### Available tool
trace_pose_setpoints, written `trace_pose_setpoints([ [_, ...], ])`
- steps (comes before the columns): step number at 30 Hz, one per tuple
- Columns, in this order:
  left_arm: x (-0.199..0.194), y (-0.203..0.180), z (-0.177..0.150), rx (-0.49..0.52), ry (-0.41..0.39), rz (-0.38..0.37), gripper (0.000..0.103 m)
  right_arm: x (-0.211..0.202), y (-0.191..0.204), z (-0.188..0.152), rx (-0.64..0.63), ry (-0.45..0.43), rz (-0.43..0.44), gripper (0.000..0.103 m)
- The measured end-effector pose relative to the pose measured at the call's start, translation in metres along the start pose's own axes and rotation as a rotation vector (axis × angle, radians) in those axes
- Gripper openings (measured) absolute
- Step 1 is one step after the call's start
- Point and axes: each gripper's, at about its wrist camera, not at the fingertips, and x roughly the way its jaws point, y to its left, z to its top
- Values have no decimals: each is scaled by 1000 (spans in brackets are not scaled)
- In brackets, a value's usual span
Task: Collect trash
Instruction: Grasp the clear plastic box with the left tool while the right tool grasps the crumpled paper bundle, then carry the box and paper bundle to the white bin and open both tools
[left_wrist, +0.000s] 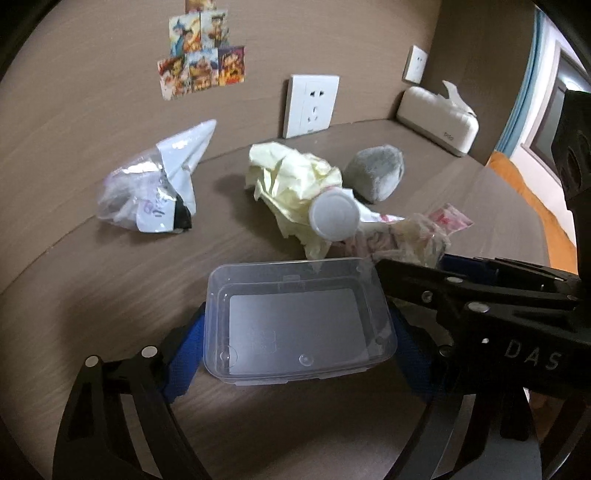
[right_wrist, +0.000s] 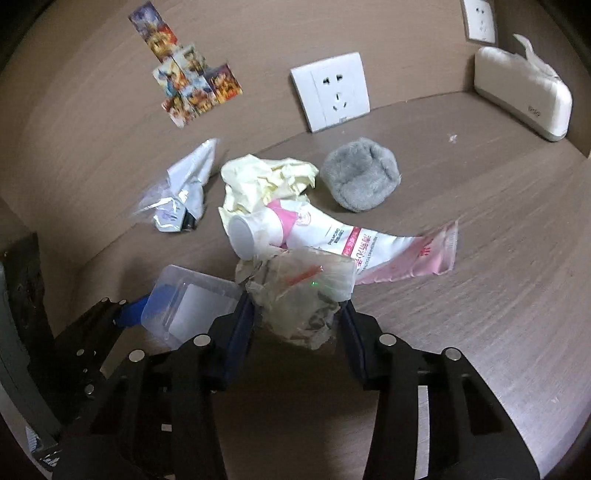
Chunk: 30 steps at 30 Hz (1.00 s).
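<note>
Your left tool (left_wrist: 299, 347) straddles a clear plastic box (left_wrist: 301, 319) on the brown bench (left_wrist: 110, 295). Its 2 blue pads sit at the box's short ends; jaws wide. You cannot tell from either view whether the pads actually press the walls. The box stands upright and open, nothing visible inside.

Your right tool (right_wrist: 297, 325) has its jaws about half closed around a crumpled clear wrapper wad (right_wrist: 301, 295). Both blue pads meet the wad's sides, so it looks gripped. The wad still sits low on the bench, just right of the box, touching the tube behind it.

Trash left on the bench:
- 1 pink-and-white squeeze tube (right_wrist: 332, 236) lying flat, white cap (right_wrist: 243, 236) pointing toward the camera, tail end off to the right.
- 1 crumpled pale yellow paper (right_wrist: 266, 181), directly behind the tube and touching it.
- 1 crinkled clear bag with white paper (right_wrist: 181, 199) to the left, apart from the pile.
- 1 grey fuzzy lump (right_wrist: 360, 179) to the right of the yellow paper, near it.

Background: white wall socket (right_wrist: 330, 90), picture stickers (right_wrist: 188, 81) on the wall, cream tissue box (right_wrist: 524, 92) at the far right corner.
</note>
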Motion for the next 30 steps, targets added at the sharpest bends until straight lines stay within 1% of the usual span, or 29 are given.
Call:
trace_pose_setpoints([
  [3,-15,1,2,-7,-20,-14,87,-20,0,0,-20,-40,26,47],
  [7,-36,-1,5,-4,-57,-31,87,-53,-2,1,-69,-94,20,47],
  [11,-57,-15,12,23,-103,-57,87,-87,-13,-3,-83,-157,-17,47],
  [14,-69,-33,19,46,-137,-86,87,-107,-28,-9,-66,-198,-46,47],
  [16,-76,-51,24,67,-161,-113,87,-121,-40,-15,-50,-226,-71,47],
  [20,-83,-90,29,128,-178,-172,87,-150,-69,-30,-9,-274,-139,47],
  [23,-82,-124,29,183,-168,-212,87,-169,-96,-45,41,-299,-182,47],
  [30,-80,-217,21,321,-140,-353,87,-214,-160,-91,180,-337,-285,47],
])
